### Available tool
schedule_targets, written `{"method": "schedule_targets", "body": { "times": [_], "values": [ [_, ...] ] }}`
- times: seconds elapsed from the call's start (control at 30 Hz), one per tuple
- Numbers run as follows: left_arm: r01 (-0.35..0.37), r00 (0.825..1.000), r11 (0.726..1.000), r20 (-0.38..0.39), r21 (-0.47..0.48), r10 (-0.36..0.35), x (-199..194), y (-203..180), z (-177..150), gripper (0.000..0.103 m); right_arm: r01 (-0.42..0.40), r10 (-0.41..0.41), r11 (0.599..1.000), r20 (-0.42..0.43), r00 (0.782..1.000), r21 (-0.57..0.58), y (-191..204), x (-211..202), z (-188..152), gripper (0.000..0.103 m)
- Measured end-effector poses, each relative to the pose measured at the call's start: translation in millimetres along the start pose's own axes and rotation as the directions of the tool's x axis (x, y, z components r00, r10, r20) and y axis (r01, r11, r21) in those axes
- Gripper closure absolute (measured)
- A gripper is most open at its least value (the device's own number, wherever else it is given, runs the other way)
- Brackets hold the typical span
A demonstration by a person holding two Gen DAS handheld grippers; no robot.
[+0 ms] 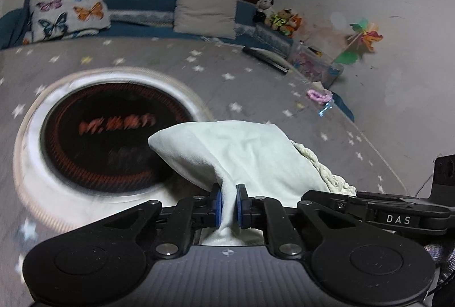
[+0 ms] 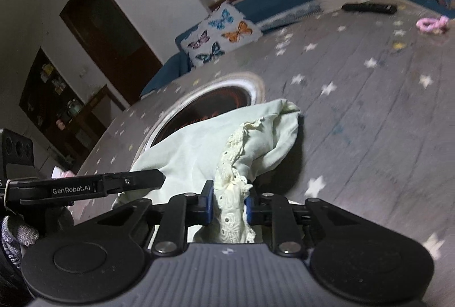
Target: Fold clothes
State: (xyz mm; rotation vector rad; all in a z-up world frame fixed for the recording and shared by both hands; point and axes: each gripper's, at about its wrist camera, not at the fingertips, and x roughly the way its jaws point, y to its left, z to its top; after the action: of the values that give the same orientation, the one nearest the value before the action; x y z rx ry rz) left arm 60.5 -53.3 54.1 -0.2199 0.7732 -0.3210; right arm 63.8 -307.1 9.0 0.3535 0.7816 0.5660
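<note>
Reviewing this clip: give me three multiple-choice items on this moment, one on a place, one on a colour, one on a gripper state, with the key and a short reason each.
1. Where does the butterfly cushion lie?
A. on the blue sofa beyond the table
B. on the round heater
C. under the garment

2. What colour is the garment?
A. dark red
B. pale green with cream lace trim
C. navy

3. What is the right gripper doing?
A. open above the table
B. shut on the remote
C. shut on the garment's lace edge

Key: 1 A, it leans on the blue sofa behind the starred tablecloth. 2 B, pale green cloth with lace shows in both views. 3 C, lace sits pinched between its blue pads; the left gripper pinches plain cloth.
</note>
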Motion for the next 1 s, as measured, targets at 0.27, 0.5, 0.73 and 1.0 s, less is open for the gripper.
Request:
{"method": "schedule_targets", "body": {
  "times": [0.27, 0.5, 0.73, 1.0],
  "values": [
    [0.016, 1.000, 0.999, 0.017, 0.039, -0.016, 38.0, -27.4, 43.2, 0.092, 0.060, -0.057, 0.998, 0.073, 0.996, -0.033, -22.0, -14.7, 42.3, 0.084],
    [0.016, 1.000, 0.998, 0.023, 0.057, -0.018, 73.2, -43.1, 79.9, 0.092, 0.111, -0.103, 0.991, 0.107, 0.989, -0.069, -44.1, -9.6, 82.5, 0.084],
    [0.017, 1.000, 0.998, -0.001, 0.065, -0.017, 112.5, -42.6, 87.9, 0.087, 0.162, -0.153, 0.984, 0.117, 0.981, -0.069, -73.0, 4.7, 107.6, 0.083],
    [-0.034, 0.997, 0.996, -0.068, 0.082, 0.040, 130.6, -29.0, 73.2, 0.072, 0.255, -0.243, 0.964, 0.130, 0.961, -0.082, -90.0, 13.0, 107.9, 0.076]
  ]
}}
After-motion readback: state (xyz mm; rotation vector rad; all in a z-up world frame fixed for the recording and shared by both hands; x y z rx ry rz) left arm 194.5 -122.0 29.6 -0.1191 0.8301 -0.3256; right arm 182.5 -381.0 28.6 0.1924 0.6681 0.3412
